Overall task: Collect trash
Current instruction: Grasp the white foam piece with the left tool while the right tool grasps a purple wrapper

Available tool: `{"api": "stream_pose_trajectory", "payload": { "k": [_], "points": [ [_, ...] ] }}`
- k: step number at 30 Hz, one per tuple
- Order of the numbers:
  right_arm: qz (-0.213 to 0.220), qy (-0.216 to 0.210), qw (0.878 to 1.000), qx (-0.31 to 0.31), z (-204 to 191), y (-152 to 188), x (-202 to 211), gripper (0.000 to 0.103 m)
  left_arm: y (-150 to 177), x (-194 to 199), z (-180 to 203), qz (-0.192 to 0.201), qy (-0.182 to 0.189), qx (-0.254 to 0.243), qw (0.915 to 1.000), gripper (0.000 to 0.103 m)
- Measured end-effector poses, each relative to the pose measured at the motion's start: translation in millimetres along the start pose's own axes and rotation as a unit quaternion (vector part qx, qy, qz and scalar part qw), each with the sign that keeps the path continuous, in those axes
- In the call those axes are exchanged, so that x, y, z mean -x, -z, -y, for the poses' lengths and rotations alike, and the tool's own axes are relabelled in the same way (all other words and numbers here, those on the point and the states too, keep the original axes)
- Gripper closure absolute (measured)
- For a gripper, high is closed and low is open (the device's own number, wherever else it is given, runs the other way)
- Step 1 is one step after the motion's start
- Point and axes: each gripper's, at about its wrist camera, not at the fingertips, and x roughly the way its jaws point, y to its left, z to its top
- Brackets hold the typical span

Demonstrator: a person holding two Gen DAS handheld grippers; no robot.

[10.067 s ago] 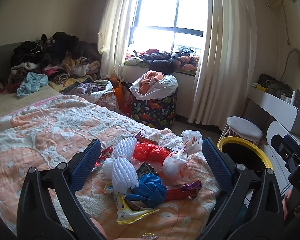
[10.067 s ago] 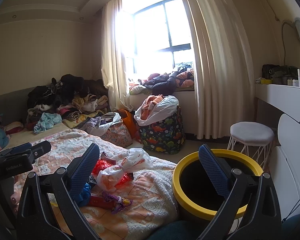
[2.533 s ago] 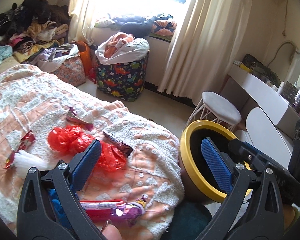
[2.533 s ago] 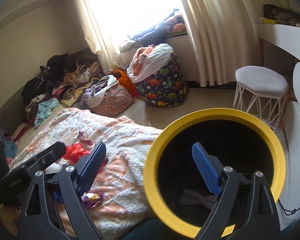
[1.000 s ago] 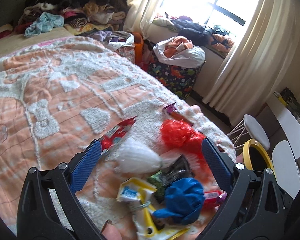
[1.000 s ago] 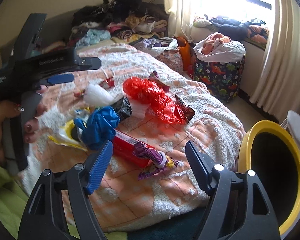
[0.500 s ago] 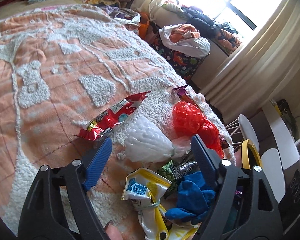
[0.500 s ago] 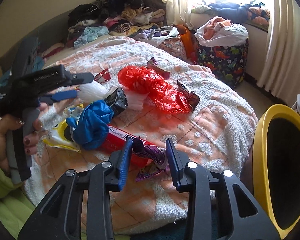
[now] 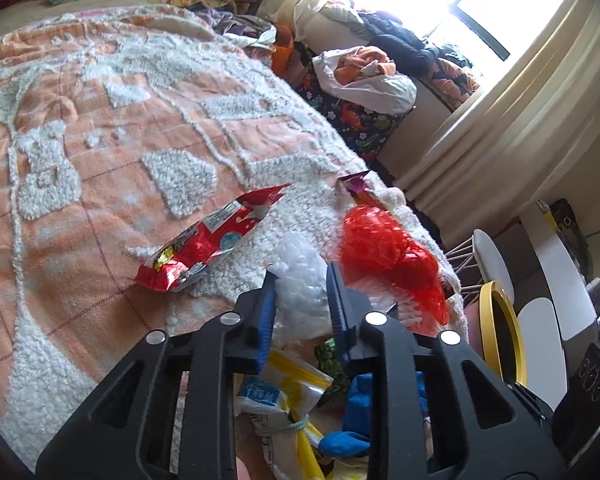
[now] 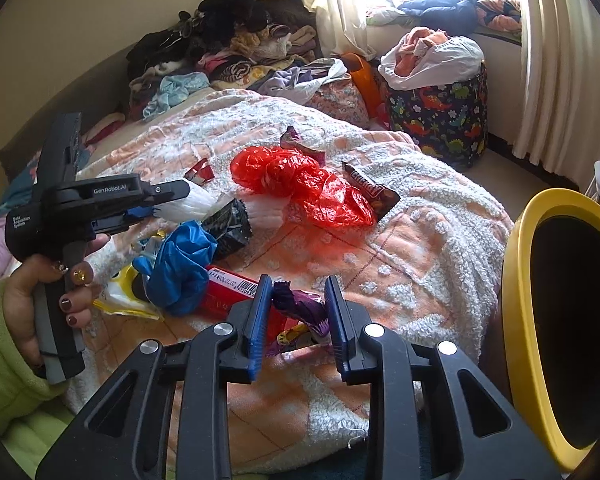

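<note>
Reading "GenRobot.AI" on the left gripper (image 10: 156, 206) body. Its blue pads pinch a white foam net (image 9: 300, 292) on the bedspread (image 9: 80, 152), net's long axis running away from the camera. Right gripper (image 10: 296, 312) clamps a crumpled purple wrapper (image 10: 300, 310) near the bed edge, beside the yellow-rimmed bin (image 10: 520, 280).

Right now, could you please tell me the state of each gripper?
Left gripper: closed on the white plastic bag.
Right gripper: closed on the purple wrapper.
</note>
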Motion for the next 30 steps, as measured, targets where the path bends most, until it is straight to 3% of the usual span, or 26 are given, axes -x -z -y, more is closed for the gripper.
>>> {"api": "stream_pose_trajectory", "payload": {
  "k": [16,30],
  "points": [
    [0.044,0.004,0.999,-0.026,13,-9,30,0.078,-25,51,53,0.090,0.040,-0.059,0.9934,0.091],
    [0.080,0.010,0.996,-0.039,21,-19,55,0.078,-22,61,86,0.091,0.061,-0.087,0.9902,0.091]
  ]
}}
